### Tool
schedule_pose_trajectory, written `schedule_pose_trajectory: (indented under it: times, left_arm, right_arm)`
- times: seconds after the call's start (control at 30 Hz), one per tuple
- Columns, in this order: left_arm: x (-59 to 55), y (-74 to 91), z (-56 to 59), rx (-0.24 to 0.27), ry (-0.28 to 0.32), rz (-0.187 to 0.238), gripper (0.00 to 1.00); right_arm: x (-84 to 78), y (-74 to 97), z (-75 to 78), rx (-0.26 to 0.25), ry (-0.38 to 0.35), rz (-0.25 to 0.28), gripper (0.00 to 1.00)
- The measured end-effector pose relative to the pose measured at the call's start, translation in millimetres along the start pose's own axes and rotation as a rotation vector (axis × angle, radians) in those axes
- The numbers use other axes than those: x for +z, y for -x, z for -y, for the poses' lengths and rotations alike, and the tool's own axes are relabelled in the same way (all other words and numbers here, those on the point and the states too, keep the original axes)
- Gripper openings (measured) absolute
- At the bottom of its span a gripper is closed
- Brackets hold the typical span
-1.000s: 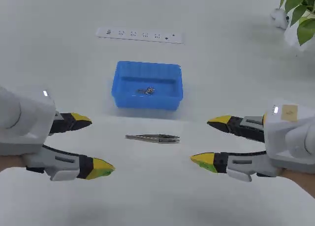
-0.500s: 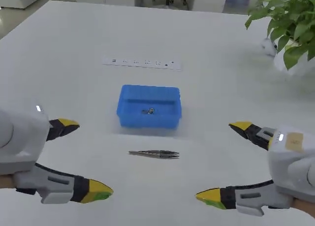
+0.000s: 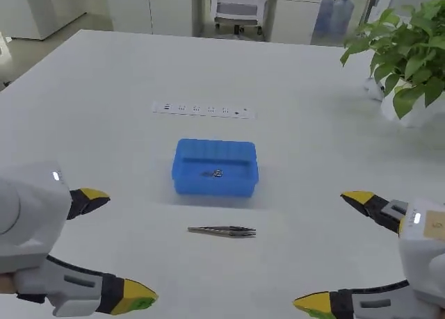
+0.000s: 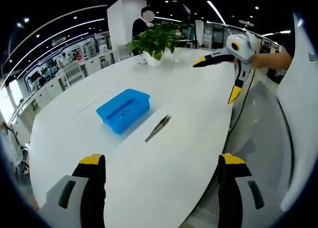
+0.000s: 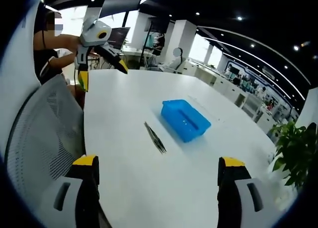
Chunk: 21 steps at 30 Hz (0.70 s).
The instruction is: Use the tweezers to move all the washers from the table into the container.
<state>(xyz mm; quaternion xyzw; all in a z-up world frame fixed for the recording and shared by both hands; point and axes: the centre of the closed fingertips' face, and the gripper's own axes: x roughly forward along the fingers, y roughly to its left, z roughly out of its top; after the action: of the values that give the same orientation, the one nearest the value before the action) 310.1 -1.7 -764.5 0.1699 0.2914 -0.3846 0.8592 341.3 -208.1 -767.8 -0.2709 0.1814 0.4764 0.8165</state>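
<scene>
The left hand-held gripper is seen at the lower left of the head view, its yellow-tipped jaws spread wide with nothing between them; the right hand-held gripper, at the lower right, is likewise spread and empty; between the two, just below the frame's centre, the tweezers are laid flat and crosswise on the white desk, slim and silvery; just above them, not touching, the blue rectangular container is set, open-topped; a few small metallic washers are gathered at its middle; further up, a white power strip is seen.
</scene>
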Motion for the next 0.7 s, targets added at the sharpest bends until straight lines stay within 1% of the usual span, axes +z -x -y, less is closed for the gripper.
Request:
schedule_pose_trajectory:
  times: [0.07, 0.17, 0.3, 0.33, 0.4, 0.47, 0.53, 0.63, 0.7]
  left_arm:
    - [2.4, 1.4, -1.3, 0.01, 0.004, 0.013, 0.99]
    - [4.8, 0.9, 1.1, 0.0, 0.012, 0.023, 0.99]
    - [4.5, 0.8, 3.6, -0.001, 0.009, 0.018, 0.99]
    - [4.2, 1.3, 3.6, 0.004, 0.016, 0.016, 0.99]
    - [5.8, 2.7, 5.0, 0.005, 0.033, 0.028, 0.99]
    - [7.9, 3.9, 6.8, 0.001, 0.044, 0.043, 0.99]
    - [8.3, 4.9, 8.2, -0.002, 0.047, 0.045, 0.99]
    - [6.0, 5.5, 10.1, -0.009, 0.034, 0.027, 0.99]
    - [5.3, 5.7, 10.2, -0.008, 0.032, 0.022, 0.99]
  right_arm:
    - [3.3, -0.3, -2.4, 0.005, 0.016, -0.006, 1.0]
    - [6.4, -1.4, -5.0, 0.007, 0.037, -0.011, 1.0]
    - [9.7, -0.6, -6.4, -0.006, 0.064, -0.02, 1.0]
    - [9.8, 0.2, -6.6, -0.009, 0.067, -0.023, 1.0]
    - [9.0, 1.7, -5.5, -0.018, 0.06, -0.028, 1.0]
    - [10.3, 4.0, -4.5, -0.026, 0.042, -0.015, 1.0]
    - [8.1, 6.1, -2.5, -0.031, 0.03, -0.016, 1.0]
    - [5.5, 8.6, -1.0, -0.034, 0.017, -0.018, 1.0]
    - [5.1, 9.6, -1.8, -0.023, -0.01, -0.002, 1.0]
